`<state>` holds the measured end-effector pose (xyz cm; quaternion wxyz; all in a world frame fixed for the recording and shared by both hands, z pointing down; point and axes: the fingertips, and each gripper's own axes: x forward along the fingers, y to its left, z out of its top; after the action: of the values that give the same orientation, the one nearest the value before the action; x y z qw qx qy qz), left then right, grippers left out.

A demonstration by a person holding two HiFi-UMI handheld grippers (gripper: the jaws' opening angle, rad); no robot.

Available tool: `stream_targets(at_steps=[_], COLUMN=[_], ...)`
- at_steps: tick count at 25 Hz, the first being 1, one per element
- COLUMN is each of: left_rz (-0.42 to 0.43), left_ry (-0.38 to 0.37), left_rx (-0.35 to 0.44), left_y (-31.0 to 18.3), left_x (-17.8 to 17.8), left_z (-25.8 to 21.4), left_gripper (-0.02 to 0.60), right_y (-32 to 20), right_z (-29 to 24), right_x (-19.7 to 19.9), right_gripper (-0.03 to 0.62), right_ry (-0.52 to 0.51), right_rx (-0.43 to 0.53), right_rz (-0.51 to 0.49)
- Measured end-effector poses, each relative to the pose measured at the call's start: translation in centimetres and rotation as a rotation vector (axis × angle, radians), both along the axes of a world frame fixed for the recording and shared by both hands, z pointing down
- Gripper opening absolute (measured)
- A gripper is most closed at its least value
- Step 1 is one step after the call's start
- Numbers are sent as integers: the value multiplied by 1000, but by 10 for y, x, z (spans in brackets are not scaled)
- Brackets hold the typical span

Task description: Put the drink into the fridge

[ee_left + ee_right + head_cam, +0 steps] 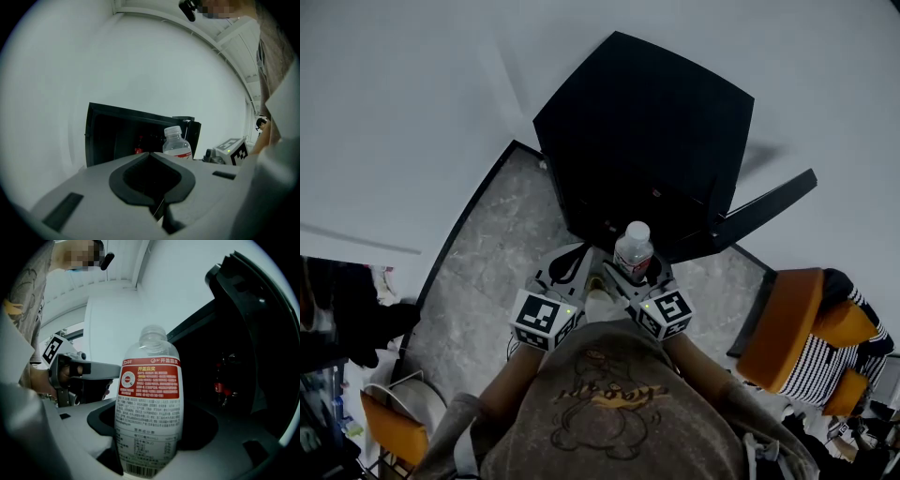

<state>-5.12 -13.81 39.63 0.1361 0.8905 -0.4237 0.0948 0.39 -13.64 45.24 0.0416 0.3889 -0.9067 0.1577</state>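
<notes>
A clear drink bottle (pixel 634 248) with a white cap and red label stands upright in my right gripper (pixel 635 274), which is shut on its lower body. It fills the right gripper view, where the bottle (pixel 149 404) rises from between the right gripper (pixel 149 448) jaws. Just ahead is the black fridge (pixel 647 131) with its door (pixel 769 206) swung open to the right. My left gripper (pixel 567 270) hovers beside the bottle's left, shut on nothing (pixel 158 208). In the left gripper view the bottle (pixel 177 144) shows before the fridge (pixel 117 136).
Small red items (pixel 220 387) sit inside the dark fridge. The fridge stands on a grey stone floor (pixel 497 253) against a white wall. An orange chair (pixel 783 328) with a person in stripes (pixel 839 352) is at the right; another orange seat (pixel 394 427) is lower left.
</notes>
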Motion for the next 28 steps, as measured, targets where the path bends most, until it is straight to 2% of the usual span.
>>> stream_targets(at_steps=[11,28], left_rz=[14,34], left_ry=[1,13], left_rx=[-15,-46], left_y=[-29,-41], left_x=[4,7], left_z=[13,44], left_gripper=[5,5], right_y=[-48,-107], right_z=[23,61], right_x=[-2,3], right_gripper=[321,321], right_ry=[24,53], right_rx=[-4,35], right_rz=[39,126])
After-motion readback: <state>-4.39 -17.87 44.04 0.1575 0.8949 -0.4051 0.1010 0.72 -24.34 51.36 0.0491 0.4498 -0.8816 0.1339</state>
